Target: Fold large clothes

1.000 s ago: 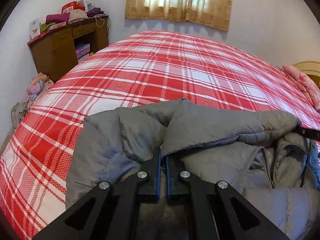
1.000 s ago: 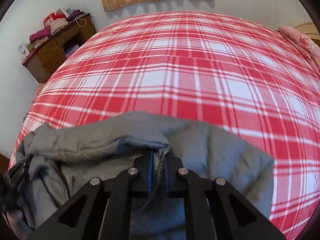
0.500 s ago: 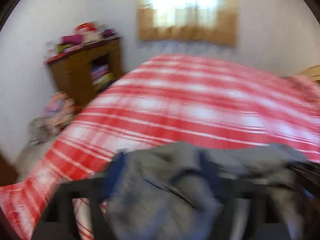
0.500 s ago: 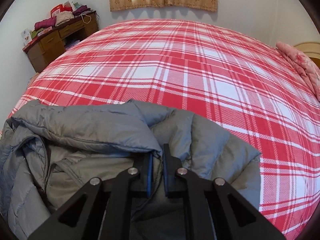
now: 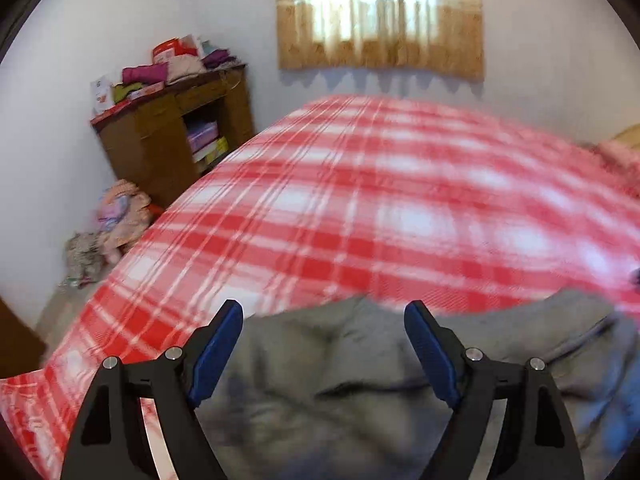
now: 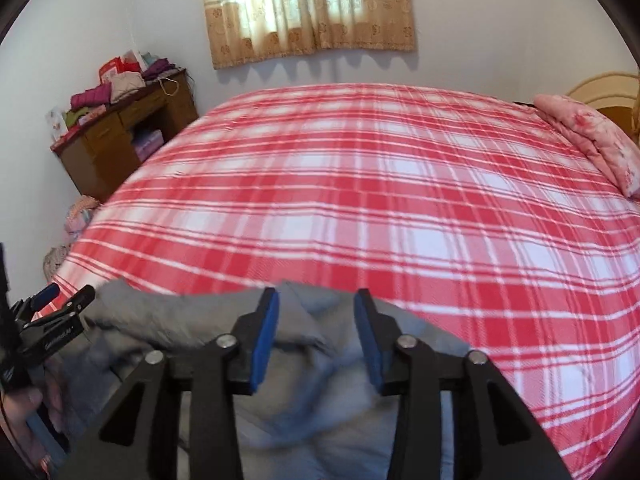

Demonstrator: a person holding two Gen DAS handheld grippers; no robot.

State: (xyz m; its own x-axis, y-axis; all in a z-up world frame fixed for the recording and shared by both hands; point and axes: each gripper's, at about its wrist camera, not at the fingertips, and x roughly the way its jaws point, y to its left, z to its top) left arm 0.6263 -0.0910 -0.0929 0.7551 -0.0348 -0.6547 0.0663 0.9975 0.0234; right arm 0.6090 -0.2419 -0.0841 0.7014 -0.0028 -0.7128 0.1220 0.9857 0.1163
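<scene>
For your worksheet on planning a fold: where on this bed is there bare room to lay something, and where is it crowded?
Free: the broad plaid bedspread, from the grey jacket out to the curtained wall, bounded right by the pink pillow. Crowded: the near edge, where the jacket lies bunched under the open left gripper and right gripper.

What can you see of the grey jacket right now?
The grey jacket is a puffy, quilted-looking garment, bunched and creased, lying at the near edge of the red plaid bedspread. Both the left gripper and the right gripper hover over it, fingers spread, gripping nothing. Its details are blurred.
</scene>
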